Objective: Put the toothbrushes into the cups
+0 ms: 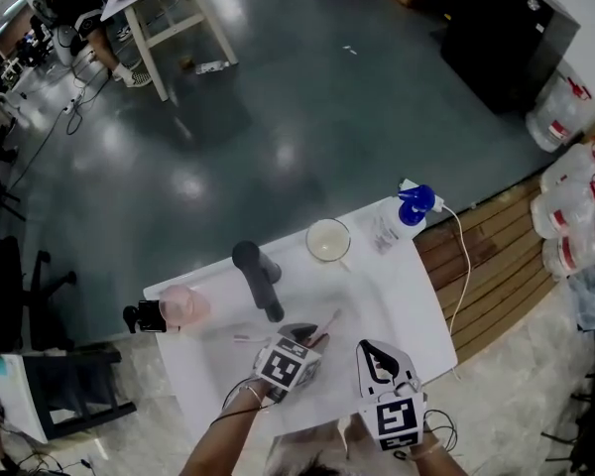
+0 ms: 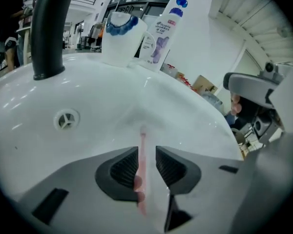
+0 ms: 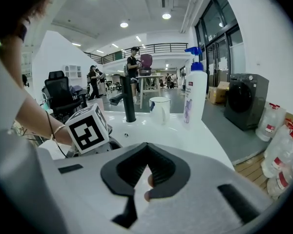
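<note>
A pink toothbrush (image 2: 142, 140) lies in the white sink basin (image 2: 93, 94), pointing away from me. My left gripper (image 2: 146, 154) stands open over it, one pad on each side of the handle and neither pressing. In the head view this gripper (image 1: 303, 334) points down into the basin beside the toothbrush (image 1: 324, 325). My right gripper (image 3: 147, 145) is shut with its tips together and nothing held; it hovers at the sink's near right (image 1: 373, 349). A white cup (image 1: 327, 239) stands behind the basin. A pink cup (image 1: 185, 305) stands at the left rim.
A black faucet (image 1: 258, 278) rises behind the basin, left of the white cup (image 2: 118, 38). A white pump bottle with a blue top (image 1: 405, 213) stands at the counter's back right. The drain (image 2: 67, 119) is left of the toothbrush. People and desks are far off.
</note>
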A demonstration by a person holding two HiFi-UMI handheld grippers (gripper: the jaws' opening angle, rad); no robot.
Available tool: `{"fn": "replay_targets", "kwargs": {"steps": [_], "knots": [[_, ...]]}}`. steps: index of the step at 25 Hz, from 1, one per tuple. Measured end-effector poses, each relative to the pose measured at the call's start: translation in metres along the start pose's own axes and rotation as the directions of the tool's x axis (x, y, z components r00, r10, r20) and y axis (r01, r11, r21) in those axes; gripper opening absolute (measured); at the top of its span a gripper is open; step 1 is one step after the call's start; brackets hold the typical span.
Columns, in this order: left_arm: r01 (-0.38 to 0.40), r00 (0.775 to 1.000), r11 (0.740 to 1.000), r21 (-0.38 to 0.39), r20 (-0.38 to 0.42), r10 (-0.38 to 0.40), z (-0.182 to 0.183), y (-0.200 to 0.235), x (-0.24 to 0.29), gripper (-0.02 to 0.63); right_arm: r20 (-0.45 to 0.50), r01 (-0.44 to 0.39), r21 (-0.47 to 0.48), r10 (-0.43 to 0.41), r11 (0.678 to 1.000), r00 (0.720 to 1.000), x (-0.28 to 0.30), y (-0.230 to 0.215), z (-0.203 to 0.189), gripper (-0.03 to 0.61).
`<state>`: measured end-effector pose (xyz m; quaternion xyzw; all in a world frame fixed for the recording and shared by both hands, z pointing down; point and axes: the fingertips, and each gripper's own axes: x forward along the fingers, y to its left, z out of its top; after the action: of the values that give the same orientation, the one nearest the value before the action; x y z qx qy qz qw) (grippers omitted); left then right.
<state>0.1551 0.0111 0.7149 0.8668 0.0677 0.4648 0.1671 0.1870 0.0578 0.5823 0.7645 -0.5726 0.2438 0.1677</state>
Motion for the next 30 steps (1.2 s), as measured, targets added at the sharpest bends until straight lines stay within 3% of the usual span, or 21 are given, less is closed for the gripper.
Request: {"fn": "replay_targets", "kwargs": {"steps": [11, 17, 30], "knots": [[-0.004, 0.995, 0.999, 0.035, -0.099, 0.007, -0.021, 0.013, 0.027, 0.089, -0.039, 0.044, 0.009, -0.043, 0.999, 0.998, 0.005, 0.0, -0.008, 0.0], [-0.035, 0.995, 0.999, 0.027, -0.095, 0.038, -0.022, 0.02, 0.027, 0.058, -0.056, 0.069, 0.019, -0.068, 0.997, 0.996, 0.006, 0.001, -0.008, 0.0], [0.013, 0.998, 1.0, 0.025, -0.054, -0.012, -0.012, 0.009, 0.016, 0.044, -0.047, 0.089, 0.015, -0.088, 0.996, 0.995, 0.015, 0.012, 0.001, 0.0]]}}
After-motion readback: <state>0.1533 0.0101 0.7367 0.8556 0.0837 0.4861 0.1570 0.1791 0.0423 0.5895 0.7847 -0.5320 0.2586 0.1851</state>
